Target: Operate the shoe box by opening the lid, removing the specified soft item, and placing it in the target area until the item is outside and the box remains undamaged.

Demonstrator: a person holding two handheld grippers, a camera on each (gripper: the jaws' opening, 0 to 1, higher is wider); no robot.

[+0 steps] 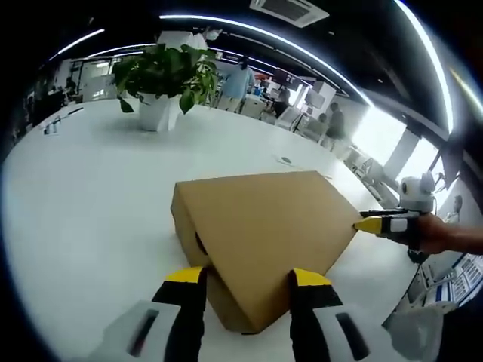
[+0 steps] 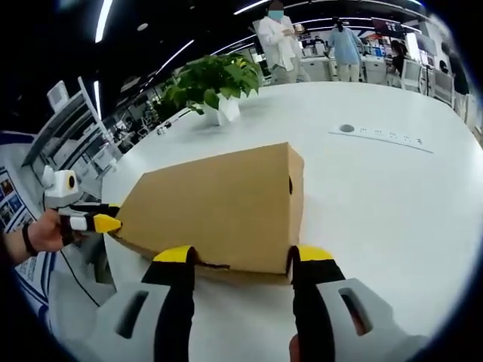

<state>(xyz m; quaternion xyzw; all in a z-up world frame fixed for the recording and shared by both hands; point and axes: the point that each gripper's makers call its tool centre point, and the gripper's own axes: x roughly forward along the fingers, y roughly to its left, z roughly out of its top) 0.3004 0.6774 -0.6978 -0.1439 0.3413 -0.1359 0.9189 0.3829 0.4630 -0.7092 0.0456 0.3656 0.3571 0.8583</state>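
A brown cardboard shoe box (image 1: pixel 256 234) lies on the white table (image 1: pixel 83 211) with its lid down. My left gripper (image 1: pixel 247 277) is open, its yellow-tipped jaws on either side of the box's near corner. My right gripper (image 1: pixel 377 224) comes in from the right, held in a hand, its tip at the box's right corner. In the right gripper view the box (image 2: pixel 219 204) fills the middle and my right gripper (image 2: pixel 244 256) stands open at its near long edge. The left gripper (image 2: pixel 94 222) touches the box's left end. Nothing inside the box shows.
A potted green plant (image 1: pixel 162 83) in a white pot stands at the far side of the table, also seen as plant (image 2: pixel 215 87). A round port and a label strip (image 2: pixel 381 134) lie on the table right of the box. People (image 2: pixel 281 38) stand beyond the table.
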